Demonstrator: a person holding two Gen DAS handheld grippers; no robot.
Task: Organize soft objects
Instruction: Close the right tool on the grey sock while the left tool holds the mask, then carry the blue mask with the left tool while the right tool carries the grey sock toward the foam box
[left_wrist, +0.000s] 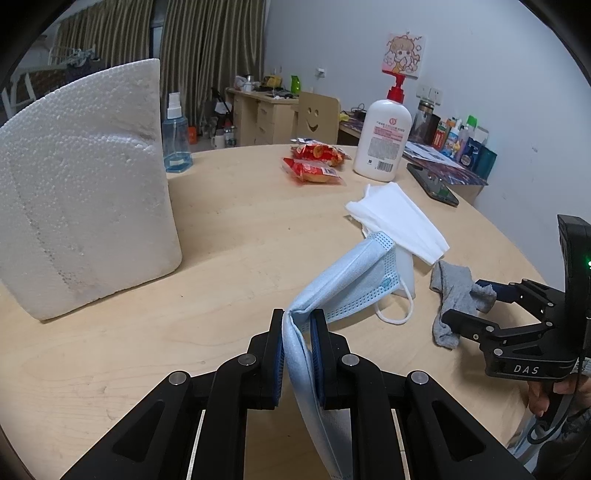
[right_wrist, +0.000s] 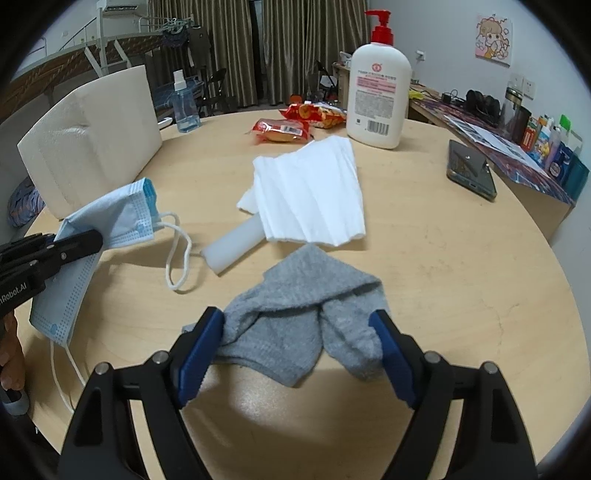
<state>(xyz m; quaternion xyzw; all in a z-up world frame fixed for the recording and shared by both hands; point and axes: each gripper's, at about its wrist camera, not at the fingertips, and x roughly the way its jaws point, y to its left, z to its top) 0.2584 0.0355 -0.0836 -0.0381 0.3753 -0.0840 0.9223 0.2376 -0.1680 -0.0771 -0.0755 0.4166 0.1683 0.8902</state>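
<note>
Right claw (right_wrist: 297, 315): spread wide, straddling the grey sock (right_wrist: 306, 280), blue pads (right_wrist: 201, 347) touching its crumpled edges, no real pinch visible yet. Sock lying in a heap on the near part of the table (right_wrist: 443, 258), just in front of the white cloth (right_wrist: 310, 188).

Before closing, drop the tips low enough to catch both folded layers, not only the raised flap on the right. Close slowly and let the fabric bunch toward the middle; expect plenty of slack before anything firms up. Lift straight up and check for a dangling toe before carrying off.

Left claw (left_wrist: 298, 317): clamped tight on a fold of the blue mask (left_wrist: 351, 280), most of the mask sagging either side, one ear loop (right_wrist: 177, 254) trailing on the wood. Hold steady and keep that loop clear of the white tube (right_wrist: 232, 247) just beside it.

Farther out, steer wide of the foam block (right_wrist: 92, 133) at left when moving either piece.
</note>
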